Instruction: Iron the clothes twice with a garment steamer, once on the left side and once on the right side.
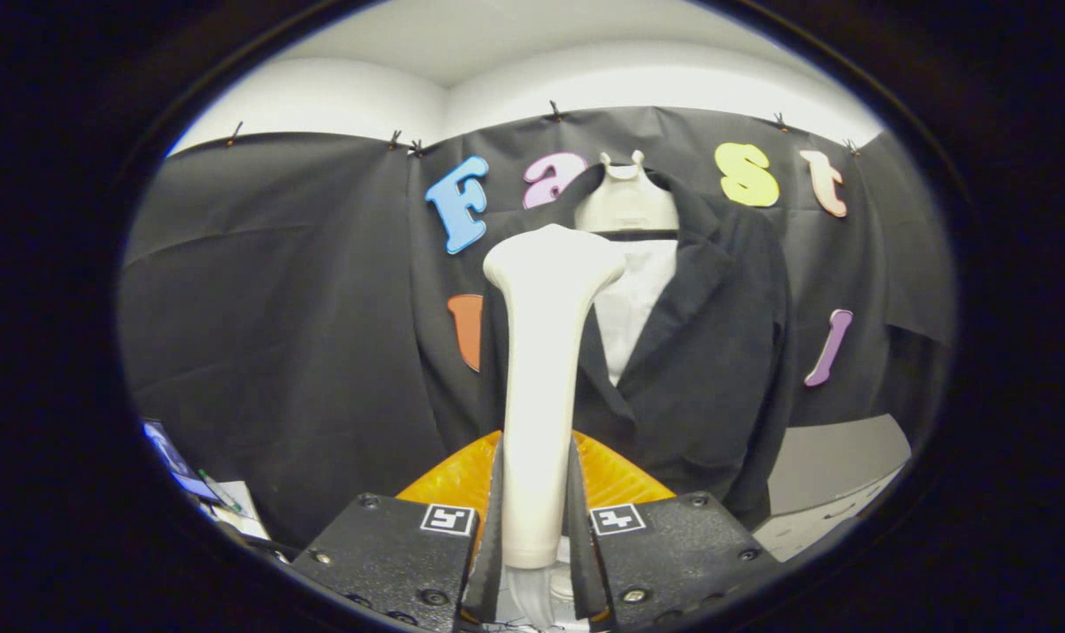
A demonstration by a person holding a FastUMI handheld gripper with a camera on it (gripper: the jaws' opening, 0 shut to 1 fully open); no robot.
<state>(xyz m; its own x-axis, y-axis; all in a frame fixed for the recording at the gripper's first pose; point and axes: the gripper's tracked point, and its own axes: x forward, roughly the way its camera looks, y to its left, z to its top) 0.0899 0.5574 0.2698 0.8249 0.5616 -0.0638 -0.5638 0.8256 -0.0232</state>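
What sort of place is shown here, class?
Probably a cloth-walled demo booth set up for garment steaming: black cloth wall, a black jacket on a mannequin form, and a gripper clamping a white steamer.

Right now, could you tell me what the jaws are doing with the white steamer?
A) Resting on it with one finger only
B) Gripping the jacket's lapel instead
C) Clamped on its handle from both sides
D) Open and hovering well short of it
C: both fingers press the handle of the steamer, its head up against the black jacket.

Gripper (534, 519) upright, both fingers (488, 527) clamped on steamer (541, 369) handle.
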